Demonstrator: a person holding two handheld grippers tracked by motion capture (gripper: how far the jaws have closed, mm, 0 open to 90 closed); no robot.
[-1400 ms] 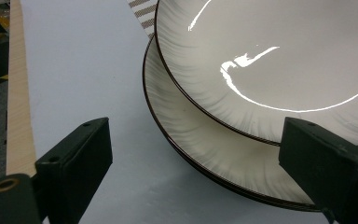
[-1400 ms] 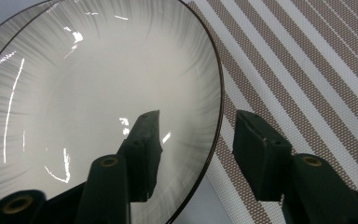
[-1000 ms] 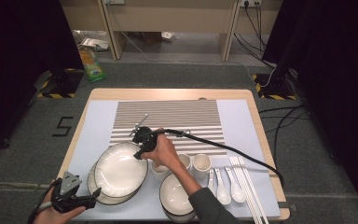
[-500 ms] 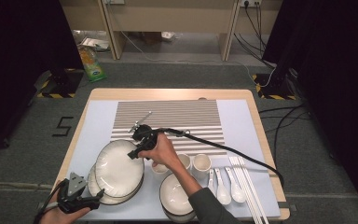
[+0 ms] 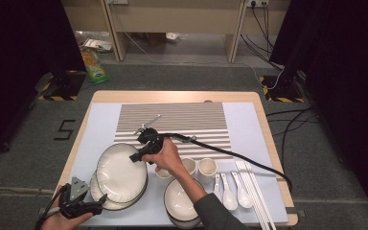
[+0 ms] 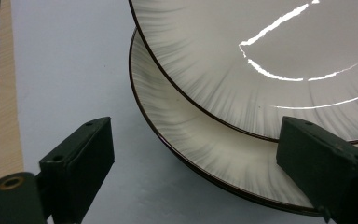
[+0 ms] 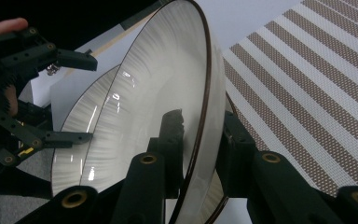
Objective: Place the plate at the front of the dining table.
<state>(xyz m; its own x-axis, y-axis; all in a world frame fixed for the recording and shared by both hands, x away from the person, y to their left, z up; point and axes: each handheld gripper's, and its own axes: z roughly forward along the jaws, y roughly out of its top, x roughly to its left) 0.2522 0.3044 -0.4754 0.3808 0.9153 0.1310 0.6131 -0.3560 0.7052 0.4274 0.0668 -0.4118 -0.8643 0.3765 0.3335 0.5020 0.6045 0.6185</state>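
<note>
1. Right gripper [image 5: 135,156] is clamped on the far rim of the top plate [image 5: 120,172], tilting it up off the plate beneath [image 6: 205,154].
2. Left gripper [image 5: 100,199] waits with jaws apart at the stack's 7 o'clock edge, touching nothing.
3. Judging by this, lifting has begun; moving the plate to the striped mat [image 5: 182,124] at 12 o'clock looks undone.
4. How many plates lie underneath is hard to tell.

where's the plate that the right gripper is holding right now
In the high view, the top plate sits at the table's front left, tilted up off the lower plate, its far rim clamped by the right gripper, left of the cups.
</note>
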